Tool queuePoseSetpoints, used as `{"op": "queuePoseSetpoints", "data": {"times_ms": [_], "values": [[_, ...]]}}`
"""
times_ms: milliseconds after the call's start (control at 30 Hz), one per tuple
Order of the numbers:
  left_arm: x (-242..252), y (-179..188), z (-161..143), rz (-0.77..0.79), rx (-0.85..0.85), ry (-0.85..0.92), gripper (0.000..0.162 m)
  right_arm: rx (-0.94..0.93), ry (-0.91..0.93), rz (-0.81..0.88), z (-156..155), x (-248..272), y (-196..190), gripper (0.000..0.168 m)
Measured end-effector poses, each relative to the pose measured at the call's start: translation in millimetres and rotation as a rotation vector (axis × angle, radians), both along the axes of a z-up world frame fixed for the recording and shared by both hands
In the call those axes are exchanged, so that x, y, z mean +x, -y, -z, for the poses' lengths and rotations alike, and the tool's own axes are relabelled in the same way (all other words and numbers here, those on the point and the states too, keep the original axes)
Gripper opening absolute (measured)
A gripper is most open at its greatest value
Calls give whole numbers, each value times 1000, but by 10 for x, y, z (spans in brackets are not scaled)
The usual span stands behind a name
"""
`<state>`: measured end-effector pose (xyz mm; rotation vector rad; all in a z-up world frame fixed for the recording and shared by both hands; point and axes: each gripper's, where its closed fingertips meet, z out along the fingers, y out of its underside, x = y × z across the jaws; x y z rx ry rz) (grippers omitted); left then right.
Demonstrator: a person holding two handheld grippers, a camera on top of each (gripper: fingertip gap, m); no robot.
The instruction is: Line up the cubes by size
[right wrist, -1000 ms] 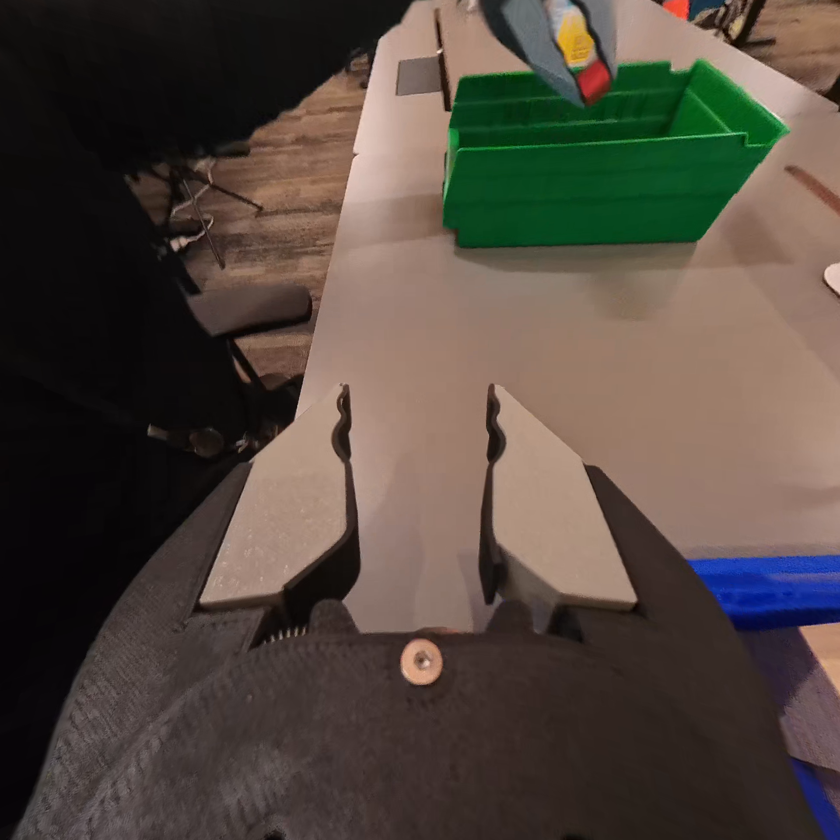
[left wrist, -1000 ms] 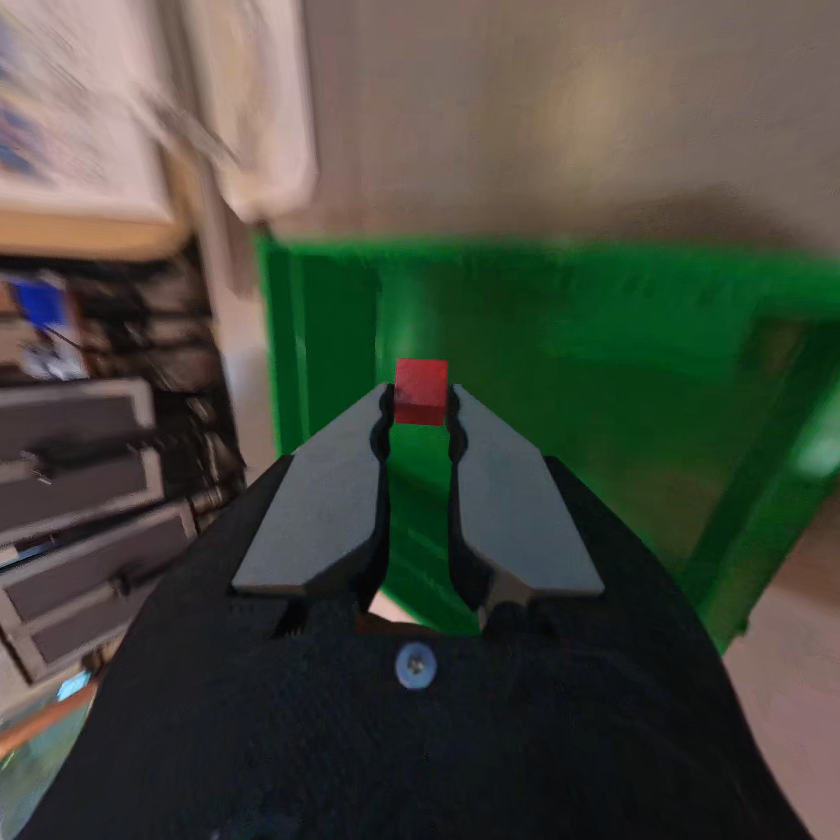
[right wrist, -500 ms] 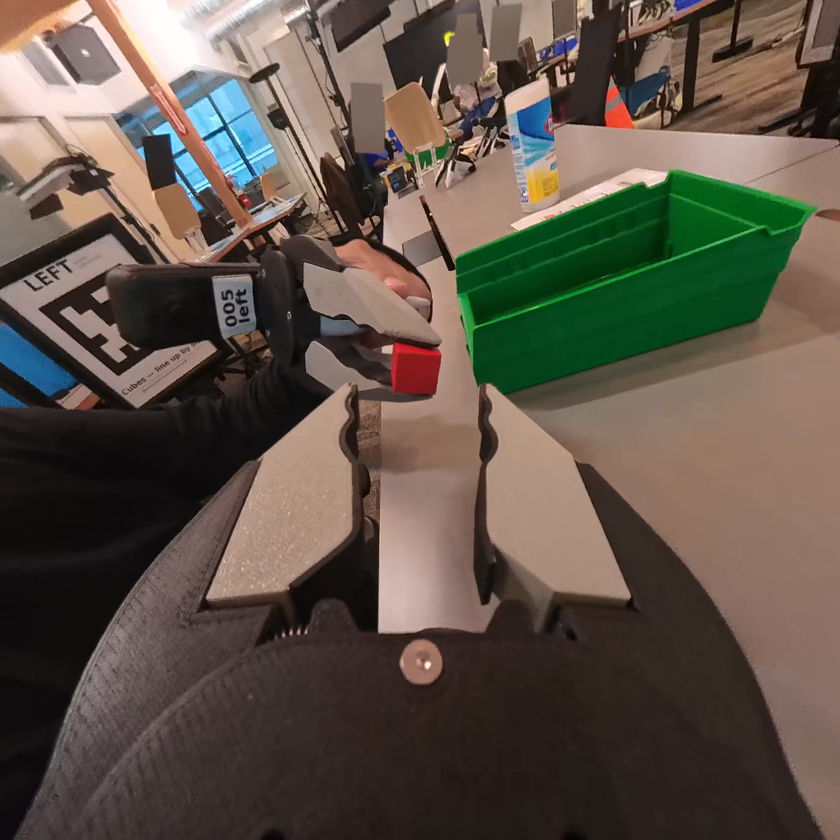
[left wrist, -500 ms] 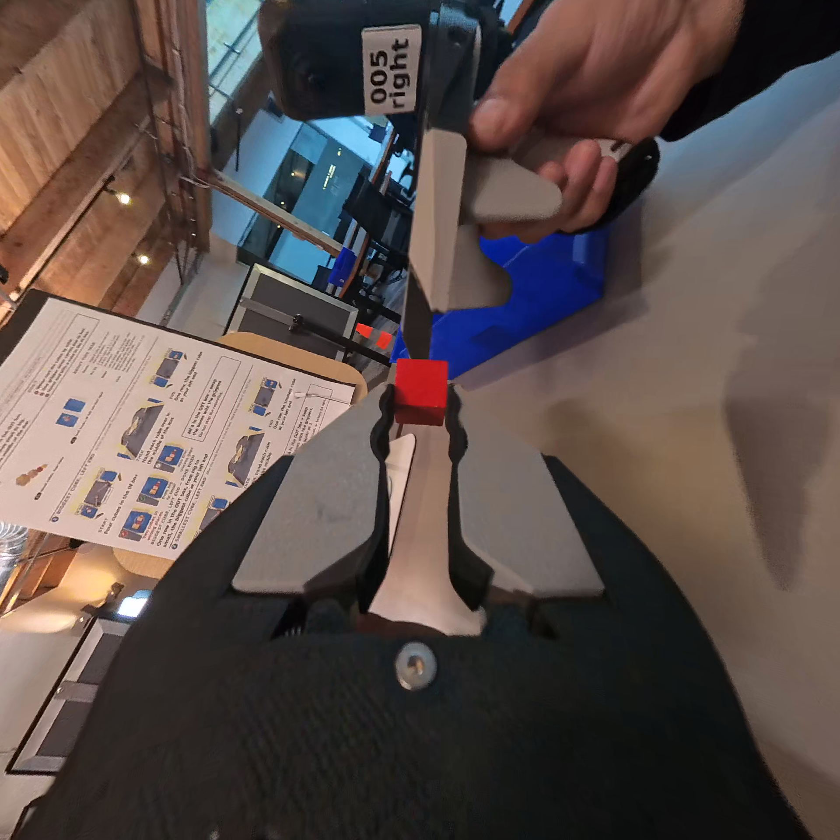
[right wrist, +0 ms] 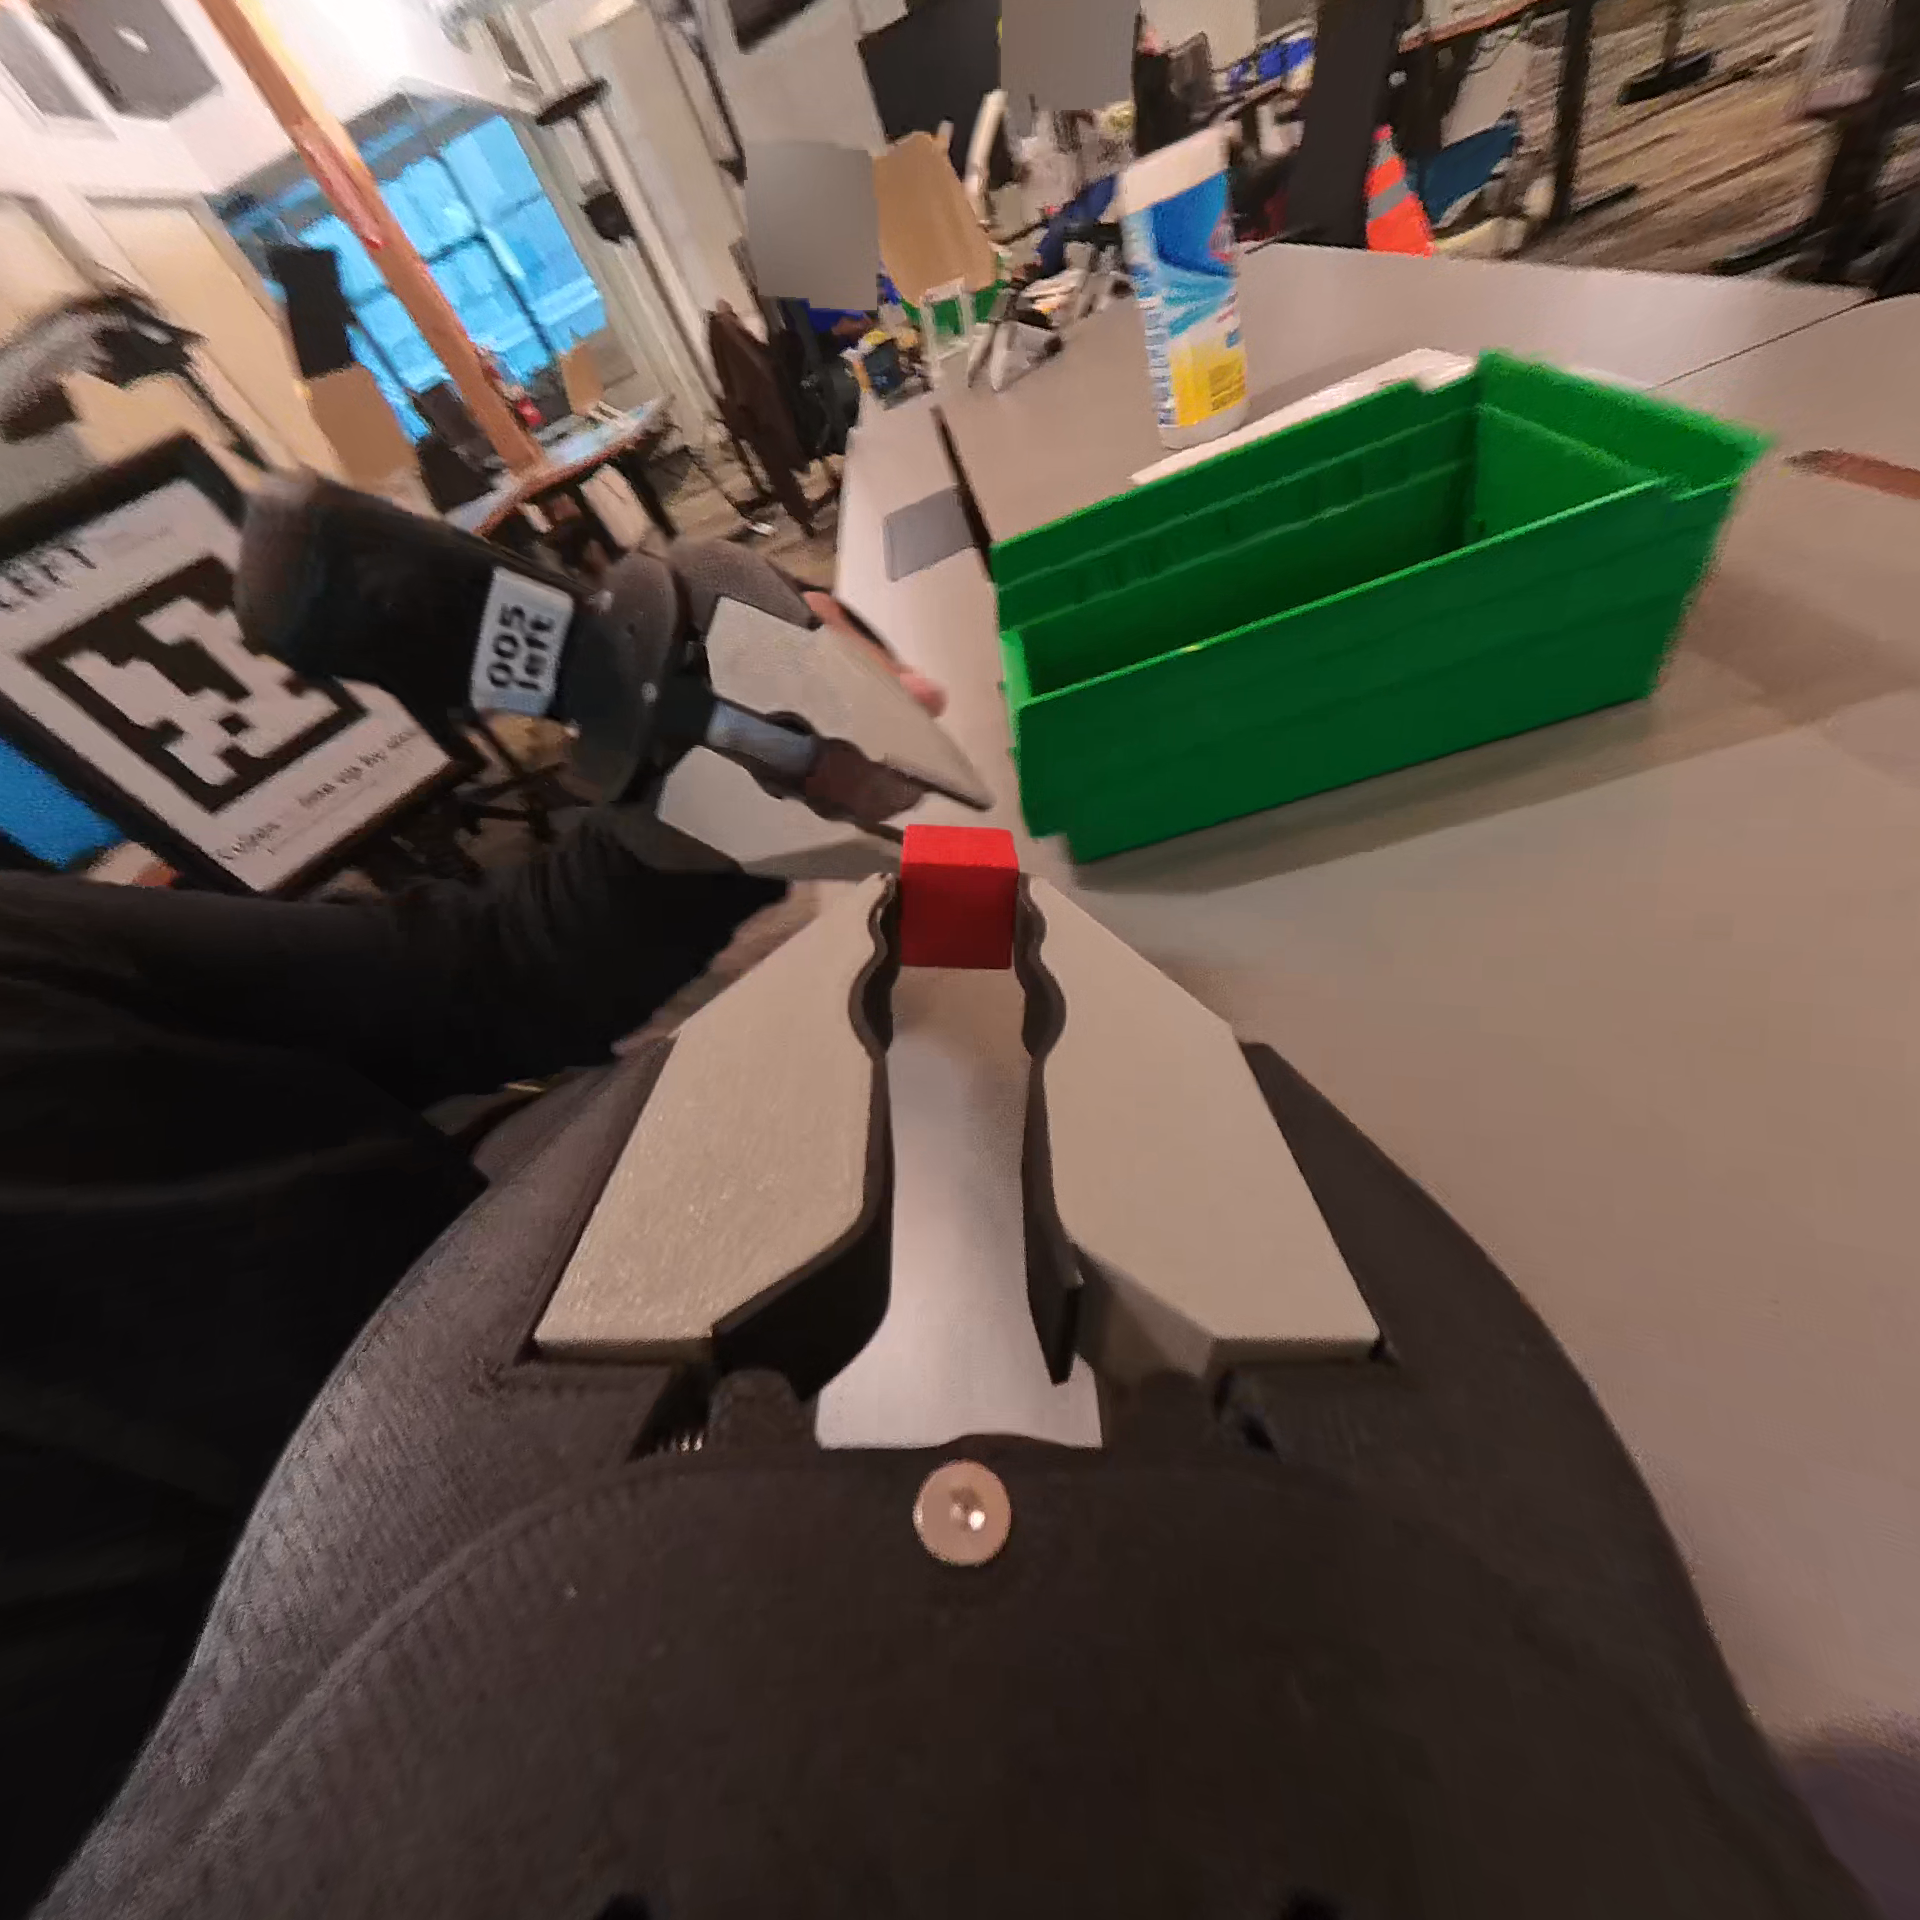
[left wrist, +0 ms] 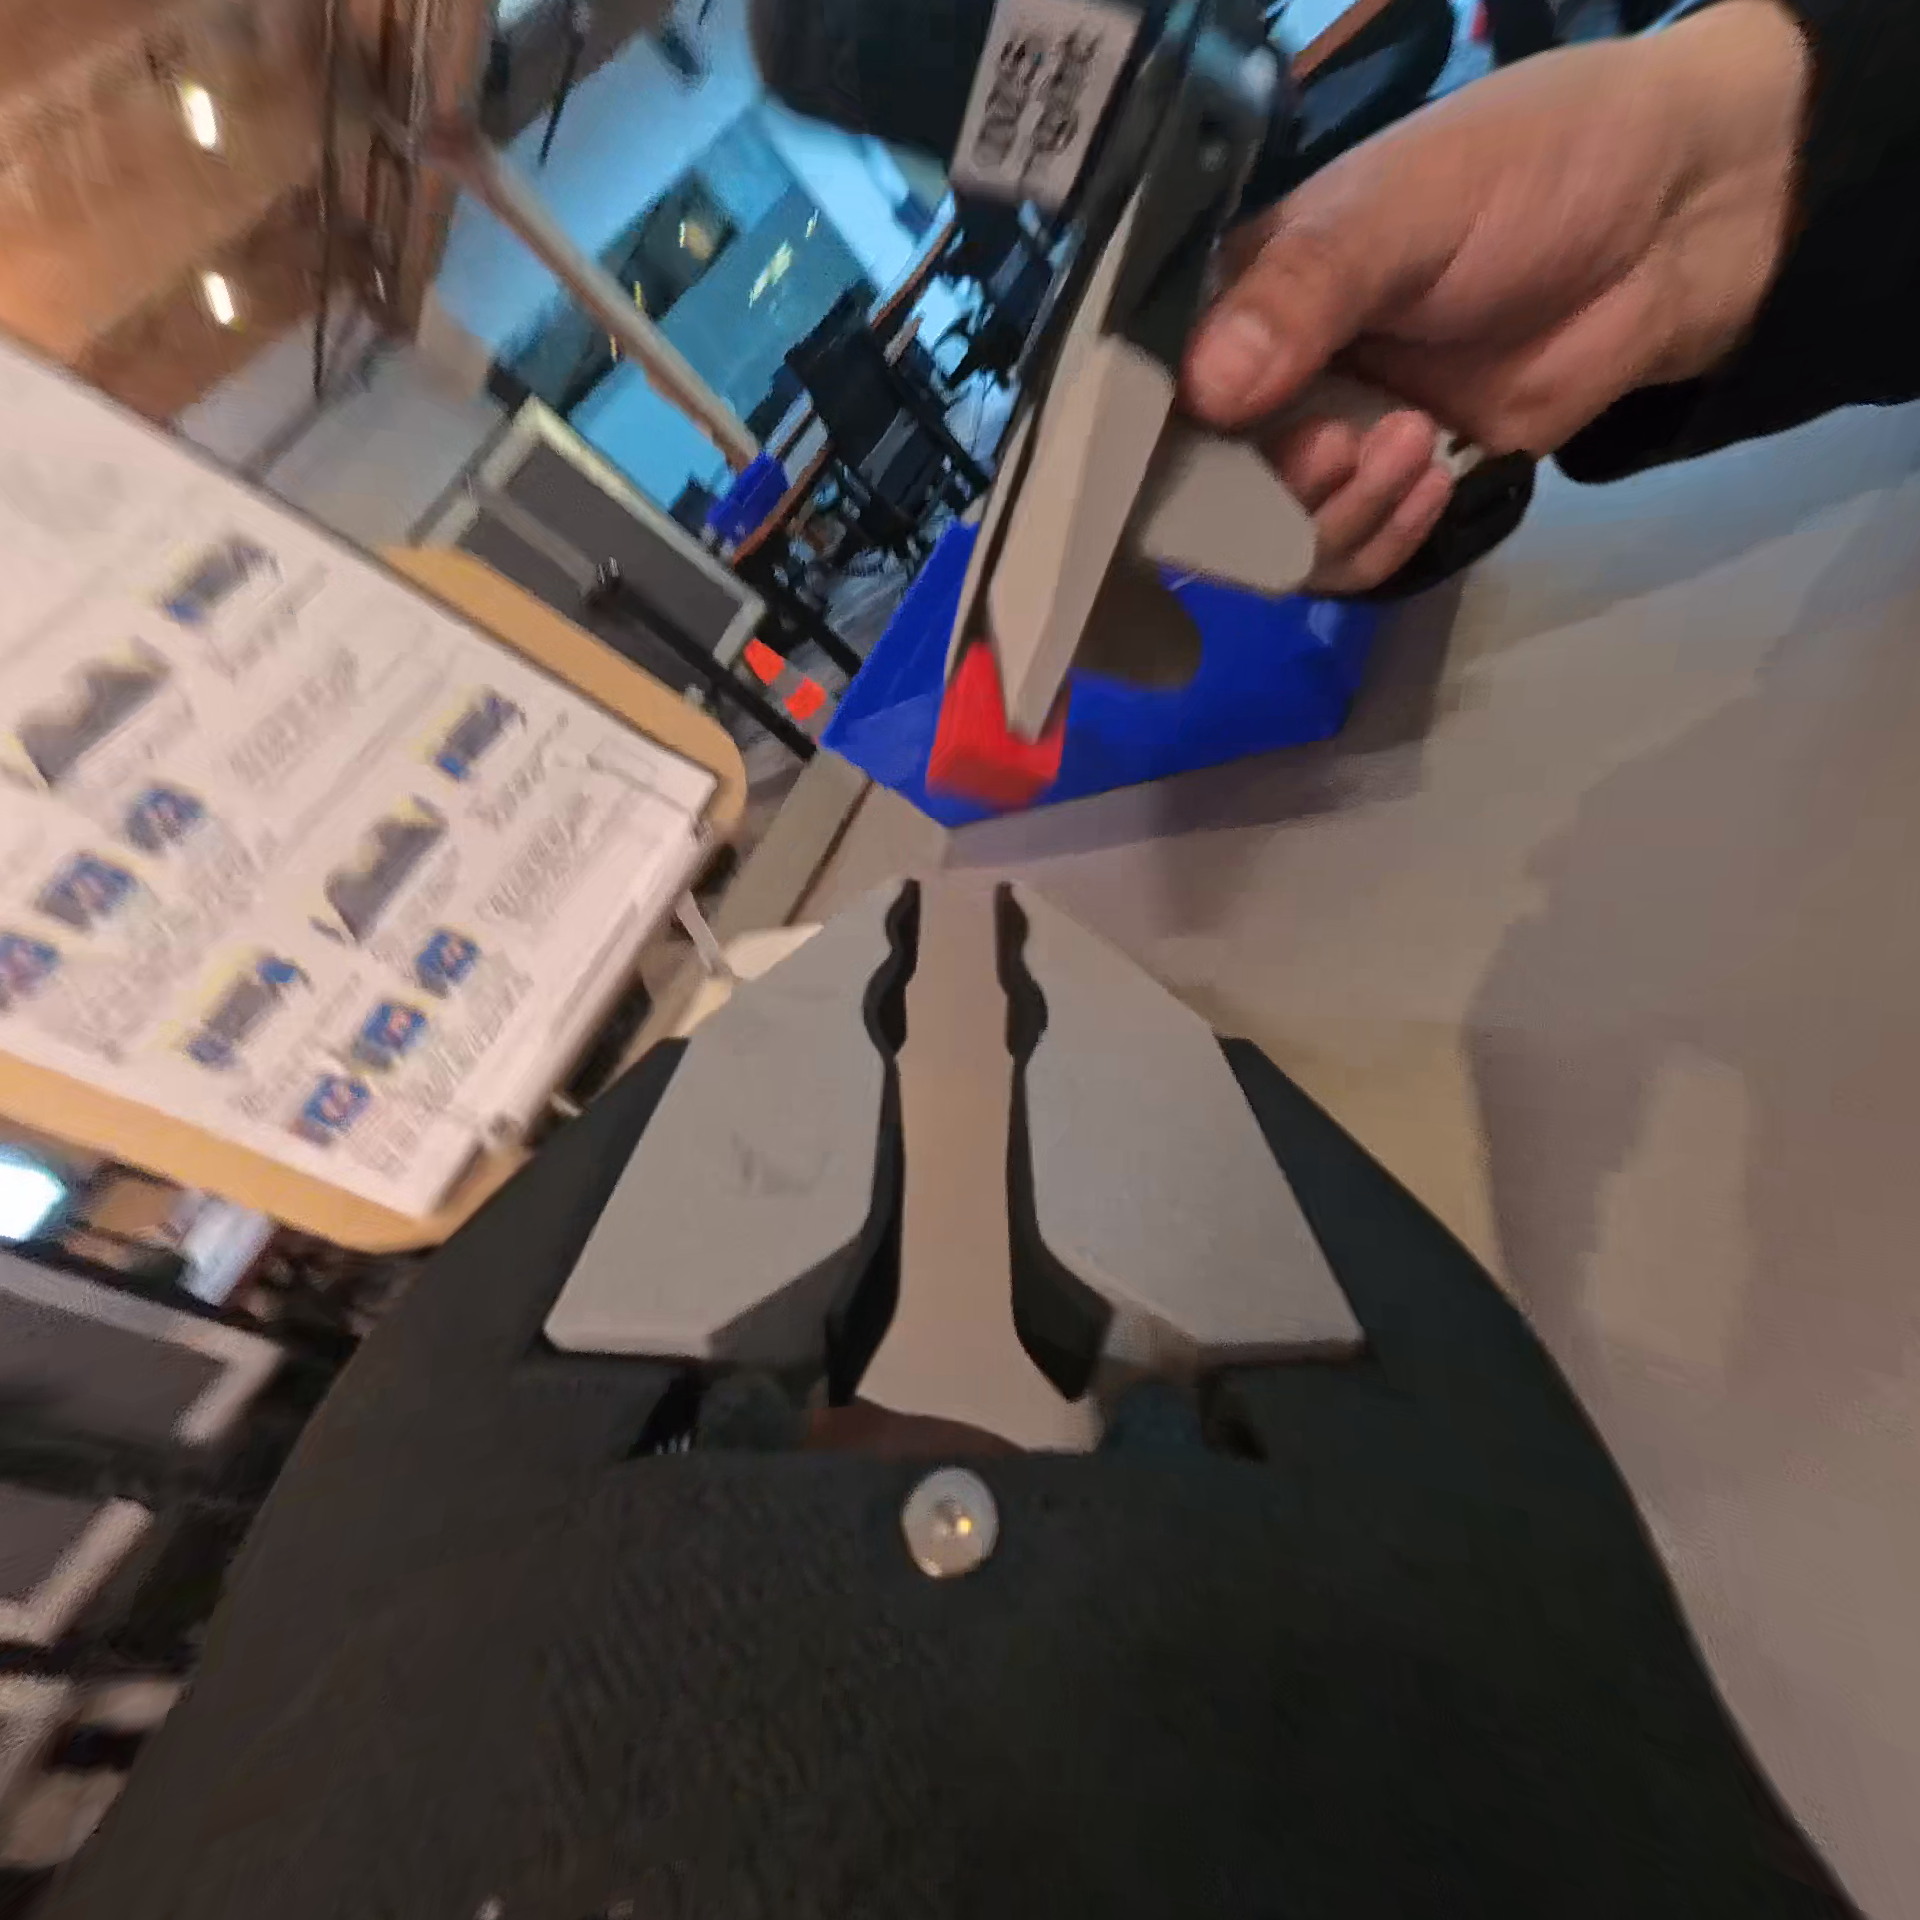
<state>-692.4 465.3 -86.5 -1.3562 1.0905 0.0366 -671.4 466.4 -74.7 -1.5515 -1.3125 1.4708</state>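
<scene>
In my left wrist view, my left gripper (left wrist: 951, 899) holds nothing; its fingers stand a little apart with bare grey table (left wrist: 1662, 935) showing between them. Farther off, my right gripper (left wrist: 1003, 717) comes down from the top of the view, held by a hand (left wrist: 1475, 249), and it is clamped on the red cube (left wrist: 982, 743). Behind the cube sits a blue bin (left wrist: 1226, 696), and a blurred instruction sheet (left wrist: 291, 873) on a board fills the left side.

In my right wrist view, the red cube (right wrist: 956, 899) sits pinched between my right gripper's (right wrist: 956, 904) fingertips, above the table (right wrist: 1558, 1039). My left gripper (right wrist: 914, 790) is just beyond it on the left, fingers parted and off the cube. A green bin (right wrist: 1351, 665) stands on the table to the far right, with a wipes canister (right wrist: 1190, 301) behind it.
</scene>
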Motion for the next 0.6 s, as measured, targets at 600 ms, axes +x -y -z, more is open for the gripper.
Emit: {"op": "queuePoseSetpoints", "data": {"times_ms": [600], "values": [[-382, 212, 688, -149, -309, 131, 0, 750, 1253, -31, 1297, 2690, -2292, 20]]}}
